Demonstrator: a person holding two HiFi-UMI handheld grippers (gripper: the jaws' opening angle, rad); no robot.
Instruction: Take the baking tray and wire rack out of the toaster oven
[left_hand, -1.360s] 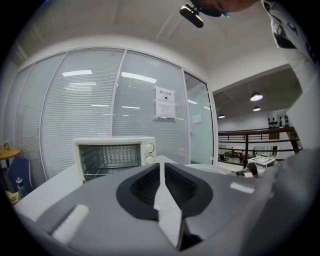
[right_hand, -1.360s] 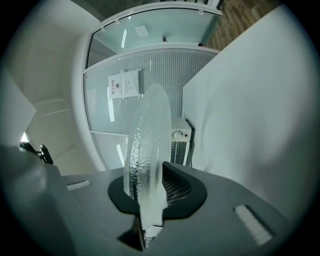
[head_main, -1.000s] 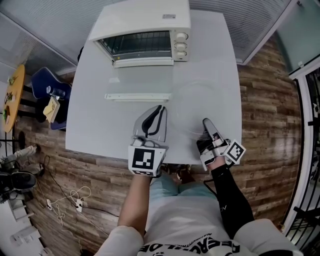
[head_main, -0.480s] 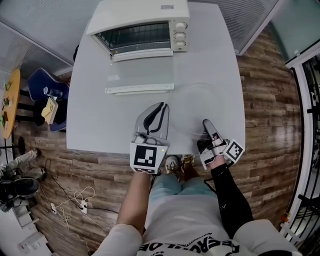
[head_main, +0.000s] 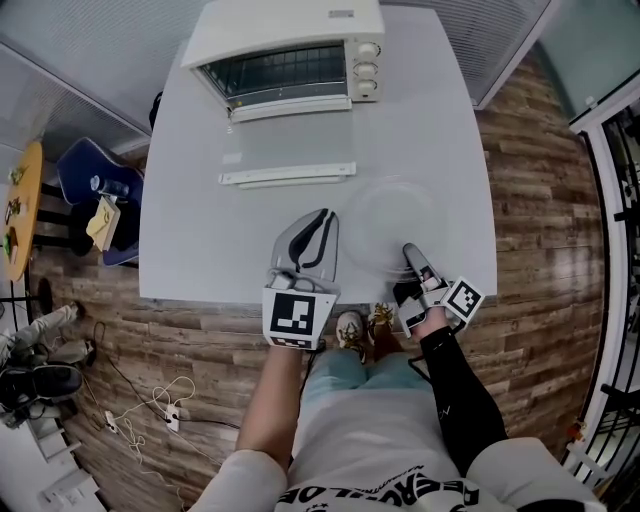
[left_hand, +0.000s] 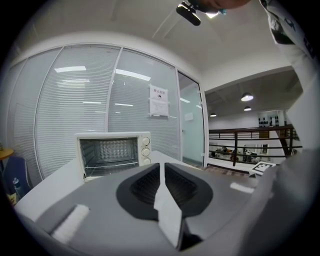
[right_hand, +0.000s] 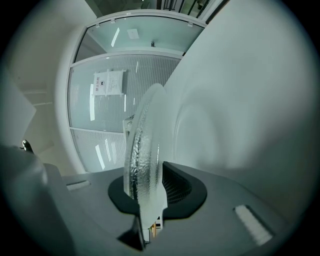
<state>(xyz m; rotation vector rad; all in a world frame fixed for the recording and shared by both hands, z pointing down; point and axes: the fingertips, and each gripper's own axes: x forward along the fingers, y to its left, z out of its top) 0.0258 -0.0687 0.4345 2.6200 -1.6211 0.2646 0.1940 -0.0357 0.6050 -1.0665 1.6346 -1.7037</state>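
With nothing taken out yet, the right tongs (head_main: 410, 252) pinch a clear glass plate (head_main: 385, 215) by its rim over the desk (head_main: 190, 230), the left tongs (head_main: 322, 218) beside them are closed and empty, and the wire rack (head_main: 285, 75) sits in the open toaster oven (head_main: 290, 30) well ahead of both, so the plate likely needs releasing first.

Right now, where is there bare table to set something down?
Bare: the table's left side, between the open door and the left edge; also the right rear, beside the toaster oven. Crowded: front middle, where the glass plate, gripped by the right hand-held gripper, and the left hand-held gripper sit.
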